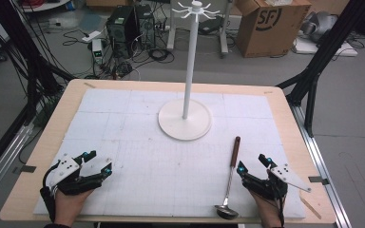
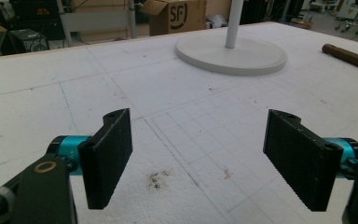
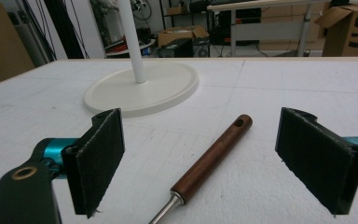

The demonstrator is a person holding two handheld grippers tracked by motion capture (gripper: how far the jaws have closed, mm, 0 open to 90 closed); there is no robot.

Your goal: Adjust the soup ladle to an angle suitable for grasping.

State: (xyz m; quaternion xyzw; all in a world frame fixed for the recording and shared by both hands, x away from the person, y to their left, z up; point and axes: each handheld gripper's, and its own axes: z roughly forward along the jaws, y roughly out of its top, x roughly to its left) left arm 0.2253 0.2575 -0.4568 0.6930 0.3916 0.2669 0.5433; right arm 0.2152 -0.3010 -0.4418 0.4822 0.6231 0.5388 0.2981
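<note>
On the white gridded table mat, the ladle lies flat just left of the right gripper — both grippers spread, empty — so a grip on the smooth wooden handle may roll or tip bowl-down.

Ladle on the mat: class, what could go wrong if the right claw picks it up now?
The ladle is long, with its heavy bowl at the near edge; gripped by the wooden handle, it may tip or swing. Lifted carelessly, it might knock the tall white stand. The right claw is open, not yet touching it.
</note>
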